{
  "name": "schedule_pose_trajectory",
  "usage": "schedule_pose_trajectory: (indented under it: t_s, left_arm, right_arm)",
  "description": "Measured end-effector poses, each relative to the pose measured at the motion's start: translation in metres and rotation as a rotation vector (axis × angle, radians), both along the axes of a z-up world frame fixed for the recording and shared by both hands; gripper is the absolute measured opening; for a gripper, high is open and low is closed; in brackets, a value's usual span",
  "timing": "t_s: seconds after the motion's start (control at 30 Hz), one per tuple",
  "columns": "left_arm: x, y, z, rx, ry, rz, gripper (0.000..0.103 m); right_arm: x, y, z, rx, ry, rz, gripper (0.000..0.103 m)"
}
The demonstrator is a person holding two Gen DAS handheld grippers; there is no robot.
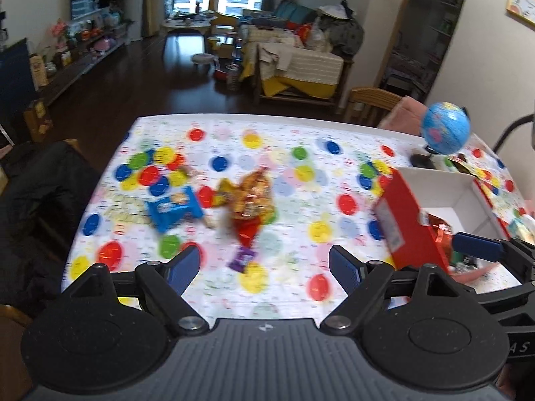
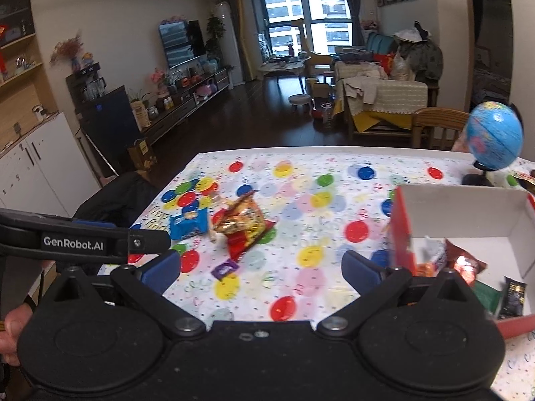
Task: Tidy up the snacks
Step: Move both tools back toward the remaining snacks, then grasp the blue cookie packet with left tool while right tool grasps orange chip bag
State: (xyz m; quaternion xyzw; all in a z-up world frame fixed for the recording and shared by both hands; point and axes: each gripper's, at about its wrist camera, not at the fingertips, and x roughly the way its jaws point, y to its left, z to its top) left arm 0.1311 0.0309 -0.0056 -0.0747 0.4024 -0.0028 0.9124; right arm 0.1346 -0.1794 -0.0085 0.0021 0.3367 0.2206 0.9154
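On the polka-dot tablecloth [image 1: 301, 153] lie a blue snack packet [image 1: 174, 210], an orange-red snack bag [image 1: 250, 200] and a small purple packet [image 1: 242, 259]. The same three show in the right wrist view: blue packet [image 2: 189, 225], orange bag [image 2: 244, 224], purple packet [image 2: 224, 269]. A red box with white inside [image 1: 411, 224] [image 2: 468, 214] stands at the right and holds several snacks [image 2: 464, 264]. My left gripper [image 1: 264, 264] is open and empty above the purple packet. My right gripper [image 2: 260, 270] is open and empty beside the box.
A blue globe on a black stand [image 1: 444, 127] [image 2: 495, 140] is at the table's far right corner. A dark jacket [image 1: 40, 200] lies on a chair at the left. A wooden chair [image 2: 434, 123] stands behind the table.
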Motion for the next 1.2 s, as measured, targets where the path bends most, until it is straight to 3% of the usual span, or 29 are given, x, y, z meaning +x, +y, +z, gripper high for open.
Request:
schedule_pose_trajectory:
  t_s: [0.57, 0.7, 0.93, 1.2]
  left_arm:
    - [0.056, 0.077, -0.041, -0.024, 0.08, 0.101, 0.084]
    - [0.077, 0.085, -0.05, 0.009, 0.096, 0.109, 0.084]
    - [0.115, 0.101, -0.07, 0.038, 0.137, 0.056, 0.084]
    - [0.154, 0.103, -0.099, 0.113, 0.214, -0.126, 0.084]
  right_arm:
    - [0.056, 0.065, -0.024, -0.017, 0.078, -0.015, 0.102]
    - [0.074, 0.077, -0.03, -0.035, 0.071, -0.029, 0.102]
    - [0.109, 0.1, -0.043, -0.076, 0.084, -0.061, 0.1]
    - [0.139, 0.127, -0.065, -0.141, 0.11, -0.117, 0.1]
